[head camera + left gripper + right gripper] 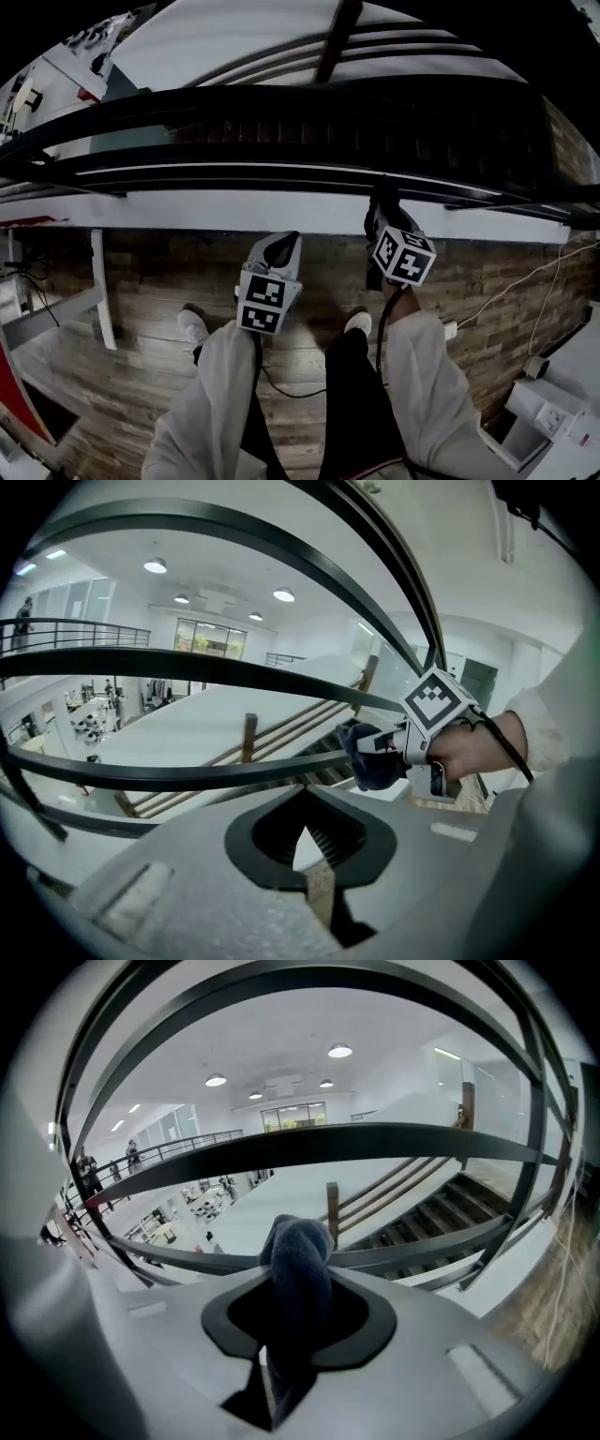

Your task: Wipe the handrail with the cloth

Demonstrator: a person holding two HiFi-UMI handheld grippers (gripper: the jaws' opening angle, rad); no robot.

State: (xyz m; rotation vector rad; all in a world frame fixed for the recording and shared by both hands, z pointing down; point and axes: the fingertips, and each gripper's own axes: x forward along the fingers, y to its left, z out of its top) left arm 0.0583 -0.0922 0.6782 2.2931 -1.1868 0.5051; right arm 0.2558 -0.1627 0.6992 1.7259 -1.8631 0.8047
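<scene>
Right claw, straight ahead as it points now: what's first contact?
The cloth pinched in the right claw leads, and it would meet the dark handrail bar just beyond its tip first. Depth is unclear; it may already touch.

The handrail runs left to right across the head view, with the stairs behind it and the floor before it. The right gripper is up at the rail, and the cloth between its jaws lies against a bar (a lower one, as it seems). The left gripper is to its left, nearer the person and apart from the rail.
</scene>
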